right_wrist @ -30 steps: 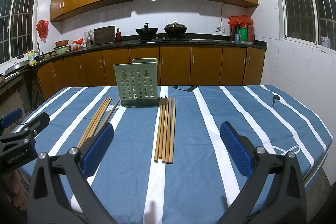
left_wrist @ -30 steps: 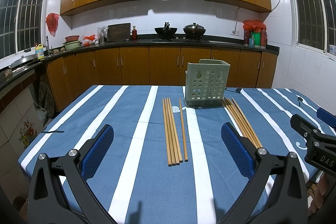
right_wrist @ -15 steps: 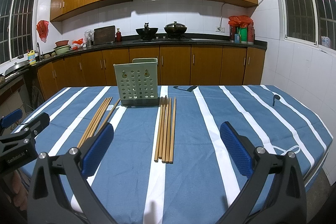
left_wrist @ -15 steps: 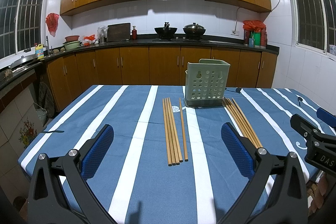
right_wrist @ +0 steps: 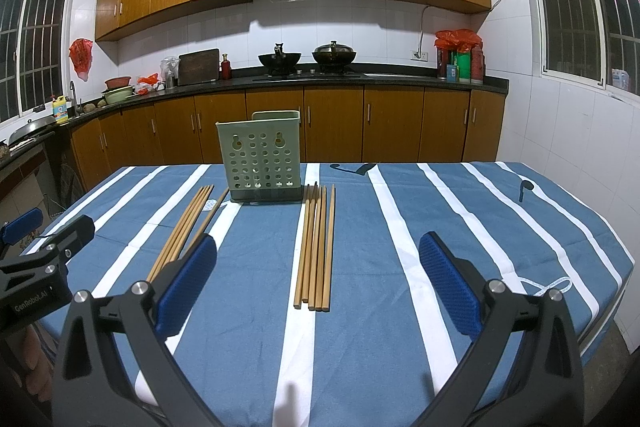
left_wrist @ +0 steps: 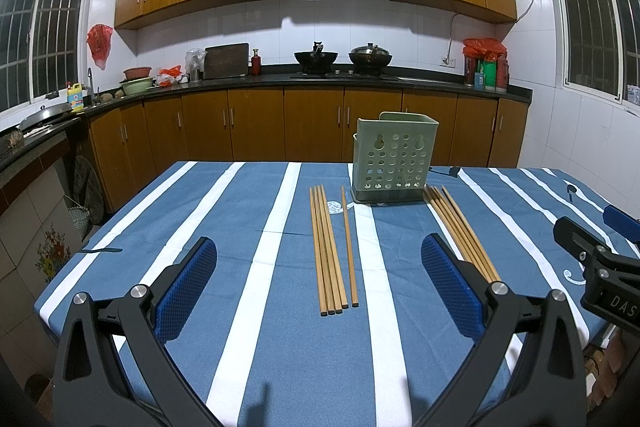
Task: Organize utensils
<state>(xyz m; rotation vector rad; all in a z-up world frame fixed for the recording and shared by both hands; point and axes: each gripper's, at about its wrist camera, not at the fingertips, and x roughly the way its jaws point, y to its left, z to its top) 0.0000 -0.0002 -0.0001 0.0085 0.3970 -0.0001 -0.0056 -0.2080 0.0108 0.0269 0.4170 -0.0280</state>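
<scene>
A pale green perforated utensil holder (left_wrist: 394, 157) (right_wrist: 264, 157) stands upright on the blue-and-white striped tablecloth (left_wrist: 240, 267). Several wooden chopsticks lie in two flat groups beside it. The left group (left_wrist: 330, 251) (right_wrist: 186, 227) lies in front of my left gripper (left_wrist: 320, 287), which is open and holds nothing. The right group (right_wrist: 316, 249) (left_wrist: 460, 231) lies in front of my right gripper (right_wrist: 318, 287), also open with nothing between its blue pads. Both grippers hover near the table's front edge, short of the chopsticks' near ends.
Each gripper shows at the edge of the other's view: the right one (left_wrist: 600, 267), the left one (right_wrist: 36, 267). Behind the table runs a counter (left_wrist: 320, 79) with woks and bottles. Small dark prints mark the cloth (right_wrist: 524, 189).
</scene>
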